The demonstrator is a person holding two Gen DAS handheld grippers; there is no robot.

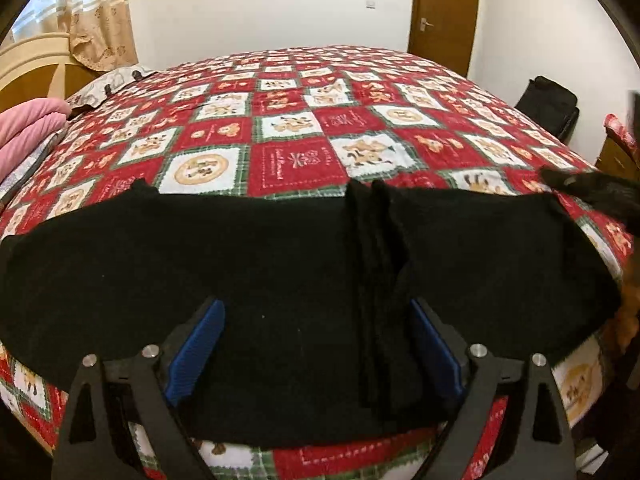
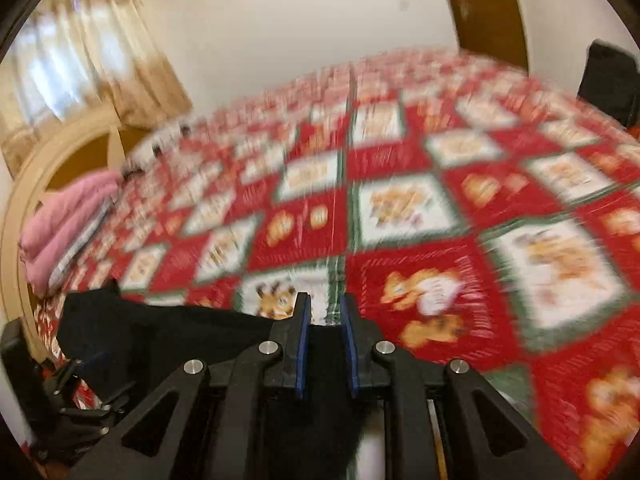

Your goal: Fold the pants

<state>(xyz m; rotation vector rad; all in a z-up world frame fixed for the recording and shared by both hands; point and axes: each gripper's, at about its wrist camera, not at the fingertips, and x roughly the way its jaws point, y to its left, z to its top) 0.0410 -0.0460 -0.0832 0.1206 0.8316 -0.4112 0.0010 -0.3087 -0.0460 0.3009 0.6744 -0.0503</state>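
Across the red patchwork quilt (image 1: 296, 128) on the bed, the black pants (image 1: 280, 264) lie spread sideways near the front edge, folded lengthwise with a ridge mid-span. Left gripper (image 1: 316, 308) hovers spread wide above them. Right gripper (image 2: 325, 304), blurred, pinches black cloth between narrowed fingers.

A home bedroom: a wide bed (image 1: 304, 128) under a red patchwork quilt fills the floor, its cream headboard (image 1: 28, 60) and curtained window (image 1: 72, 8) at ten o'clock, a wooden door (image 1: 444, 12) at one o'clock.
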